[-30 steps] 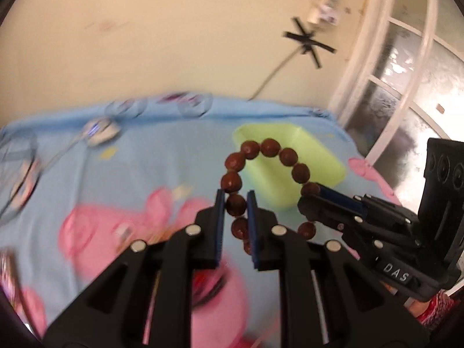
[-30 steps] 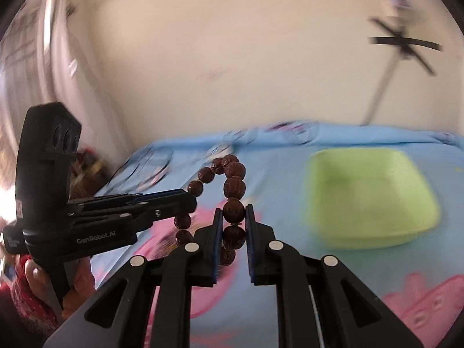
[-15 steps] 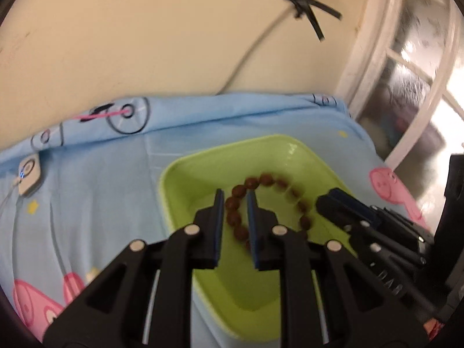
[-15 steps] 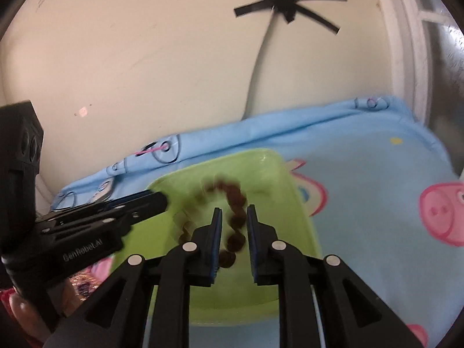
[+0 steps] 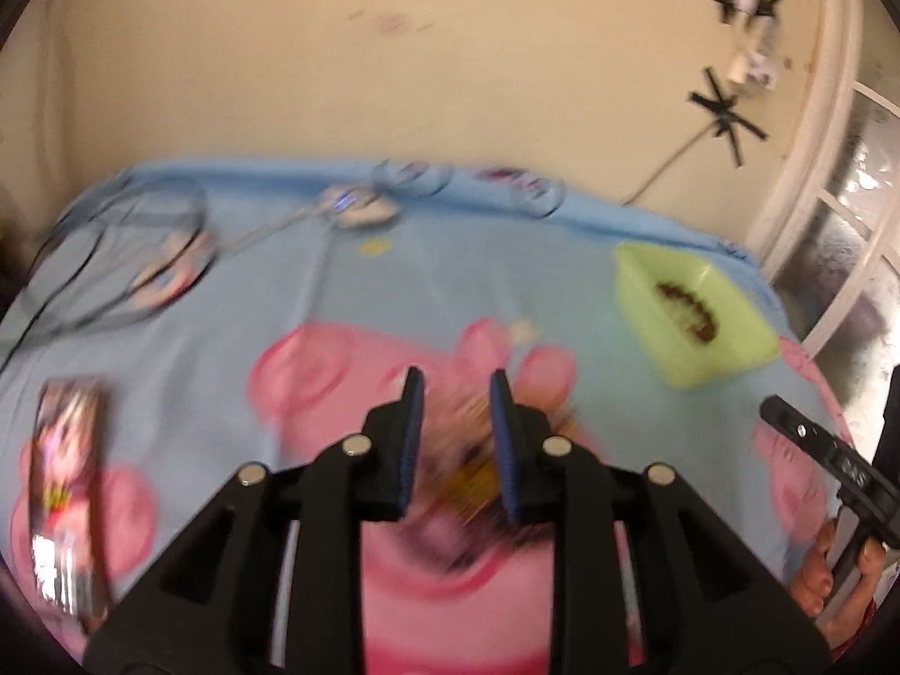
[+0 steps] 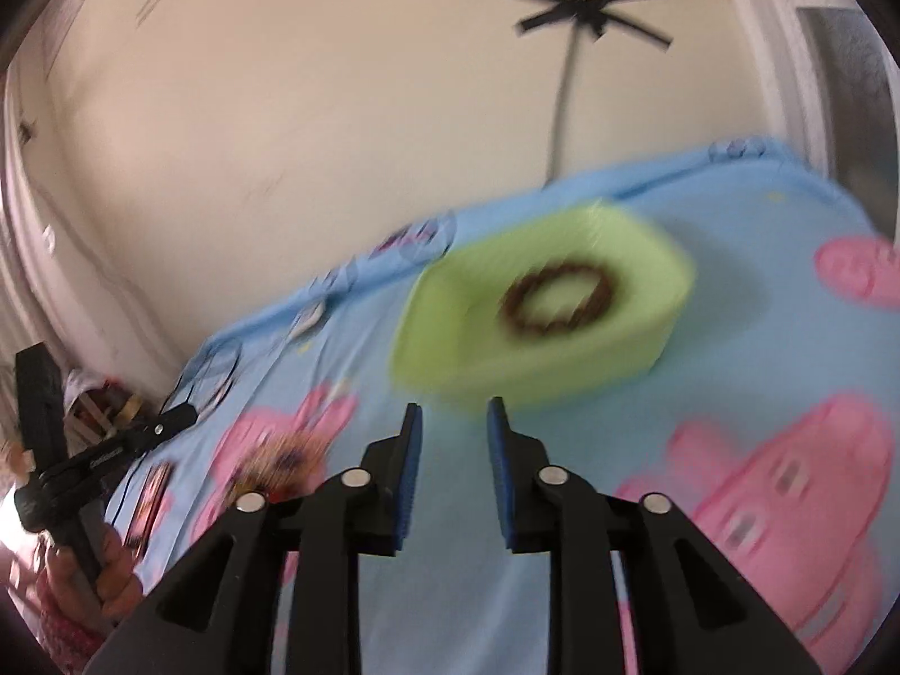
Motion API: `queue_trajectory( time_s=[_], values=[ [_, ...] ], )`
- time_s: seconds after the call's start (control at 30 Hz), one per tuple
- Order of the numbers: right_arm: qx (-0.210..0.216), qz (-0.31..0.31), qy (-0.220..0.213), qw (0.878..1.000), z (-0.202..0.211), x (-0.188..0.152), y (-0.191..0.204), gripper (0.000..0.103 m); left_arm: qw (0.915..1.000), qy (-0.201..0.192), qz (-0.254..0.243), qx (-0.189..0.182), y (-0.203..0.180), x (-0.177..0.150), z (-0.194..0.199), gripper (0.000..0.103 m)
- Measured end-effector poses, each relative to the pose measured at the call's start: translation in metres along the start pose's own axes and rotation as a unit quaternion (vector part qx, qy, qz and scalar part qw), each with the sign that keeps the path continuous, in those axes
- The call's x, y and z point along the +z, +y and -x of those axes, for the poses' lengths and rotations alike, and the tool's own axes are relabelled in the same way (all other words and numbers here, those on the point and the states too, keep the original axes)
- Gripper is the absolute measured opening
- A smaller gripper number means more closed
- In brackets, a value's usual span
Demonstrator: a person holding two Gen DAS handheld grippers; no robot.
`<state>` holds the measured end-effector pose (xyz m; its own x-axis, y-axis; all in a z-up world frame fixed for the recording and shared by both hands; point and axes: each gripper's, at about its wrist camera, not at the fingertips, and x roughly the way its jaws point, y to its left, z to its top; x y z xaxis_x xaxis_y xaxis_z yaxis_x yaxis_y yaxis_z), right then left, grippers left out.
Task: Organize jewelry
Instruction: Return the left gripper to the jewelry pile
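Brown beads of the bracelet (image 6: 557,301) are lying ringed in the green tray (image 6: 444,304), released. Both jaws have just been opening, gripping nothing. The left hand-held gripper (image 5: 457,396) is pointing steeply down over a blurred gold-brown trinket (image 5: 469,450); the right hand-held gripper (image 6: 450,422) is hanging near the tray.

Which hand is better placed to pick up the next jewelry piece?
Probably the left. The left tongs are open right over a blurred pile of trinkets, while the right tongs point at the green tray, where the bead bracelet already lies.
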<state>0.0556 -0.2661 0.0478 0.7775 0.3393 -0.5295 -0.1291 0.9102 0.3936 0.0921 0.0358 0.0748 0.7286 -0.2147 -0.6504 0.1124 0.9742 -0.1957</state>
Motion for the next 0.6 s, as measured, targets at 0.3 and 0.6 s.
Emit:
queue_trajectory(
  time_s=[0.3, 0.6],
  values=[
    [-0.001, 0.048, 0.047, 0.998, -0.007, -0.047, 0.059, 0.027, 0.9994, 0.021, -0.02, -0.018, -0.002, -0.054, 0.01, 0.031],
    [-0.02, 0.043, 0.05, 0.998, -0.012, -0.052, 0.055, 0.027, 0.9957, -0.01, -0.088, 0.027, -0.032, -0.068, 0.013, 0.032]
  ],
)
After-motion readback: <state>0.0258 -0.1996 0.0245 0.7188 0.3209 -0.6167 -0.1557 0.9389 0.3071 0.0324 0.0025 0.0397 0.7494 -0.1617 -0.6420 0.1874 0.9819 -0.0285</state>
